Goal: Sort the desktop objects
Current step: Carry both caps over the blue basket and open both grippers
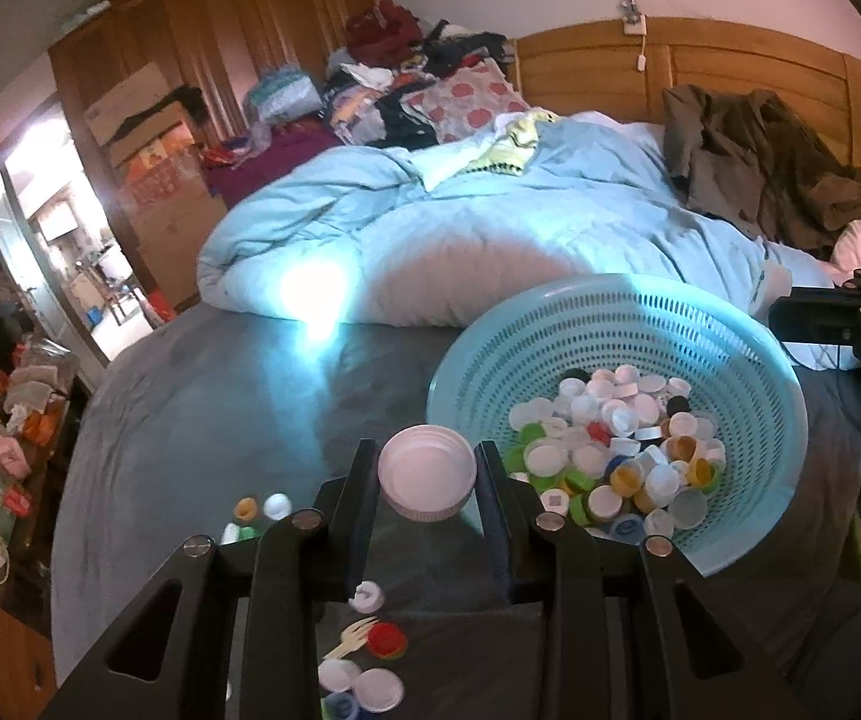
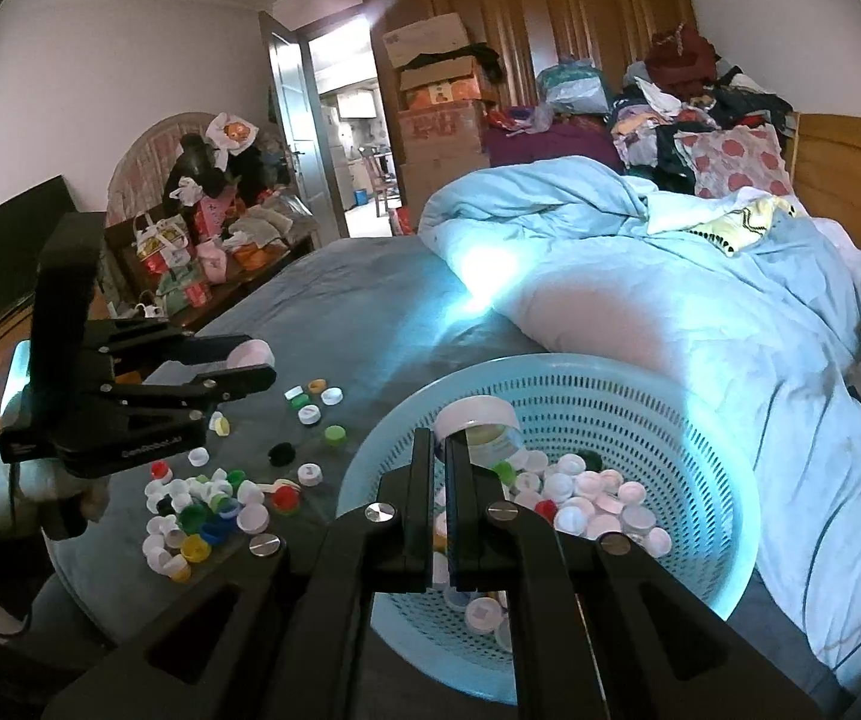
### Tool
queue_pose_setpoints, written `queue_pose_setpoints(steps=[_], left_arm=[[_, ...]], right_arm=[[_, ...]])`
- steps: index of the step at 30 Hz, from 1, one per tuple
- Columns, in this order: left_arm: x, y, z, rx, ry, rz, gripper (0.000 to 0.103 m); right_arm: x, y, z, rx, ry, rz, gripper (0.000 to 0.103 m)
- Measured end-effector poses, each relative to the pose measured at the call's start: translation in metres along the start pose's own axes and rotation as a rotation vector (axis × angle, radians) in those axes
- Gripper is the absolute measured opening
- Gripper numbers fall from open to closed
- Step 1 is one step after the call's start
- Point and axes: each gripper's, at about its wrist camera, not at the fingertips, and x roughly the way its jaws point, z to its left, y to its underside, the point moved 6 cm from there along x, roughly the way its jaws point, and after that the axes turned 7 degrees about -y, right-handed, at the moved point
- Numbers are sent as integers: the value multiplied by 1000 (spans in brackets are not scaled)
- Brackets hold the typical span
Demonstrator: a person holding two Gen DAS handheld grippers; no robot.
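Here the white lid (image 1: pixel 427 471) (tool-held) faces hollow-side up.

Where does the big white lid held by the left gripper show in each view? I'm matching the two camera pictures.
Left wrist view: the big white lid sits at lower centre, clamped between the left gripper's jaws.
Right wrist view: same lid at mid-left, at that gripper's tip.
Shared landmark: the blue basket of caps.

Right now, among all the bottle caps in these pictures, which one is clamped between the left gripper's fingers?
The large white cap, gripped by the left gripper, open side up. It is much bigger than the others, which lie in the blue basket or loose on the grey sheet.
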Motion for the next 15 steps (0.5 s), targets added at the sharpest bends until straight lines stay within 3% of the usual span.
queue_pose_setpoints(steps=[15], left_arm=[[61,-59,-59,14,178,79,34]], right_arm=[[19,-17,-76,73,52,77,3]])
